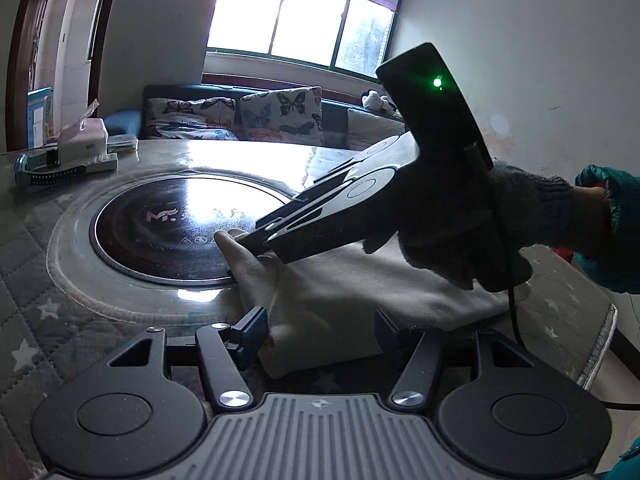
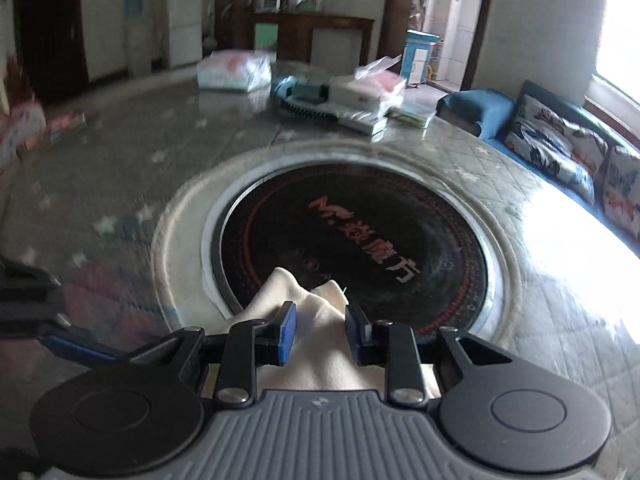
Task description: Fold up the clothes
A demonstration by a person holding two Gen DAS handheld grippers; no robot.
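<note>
Your right gripper (image 2: 320,332) has its blue pads closed to a narrow gap on a bunched fold of the cream cloth (image 2: 316,320), whose pinched corner pokes out past the fingertips toward 12 o'clock, over the near rim of the round black cooktop (image 2: 360,216) set into the table. From the left wrist view, that same right gripper (image 1: 244,242) reaches in from 3 o'clock, carried by your gloved hand (image 1: 460,232) in a grey knit glove with a teal sleeve (image 1: 612,236) behind it, and it lifts one corner of the cloth (image 1: 360,288) above the cooktop (image 1: 172,232) edge. Your left gripper (image 1: 316,336) stands about half open, its pads on either side of the near folded edge of the cloth; you cannot tell whether they press on it. The rest of the cloth lies on the quilted, star-printed table cover (image 1: 60,312) at 5 o'clock of the cooktop. Boxes and packets (image 2: 360,96) sit at the far side of the table.
</note>
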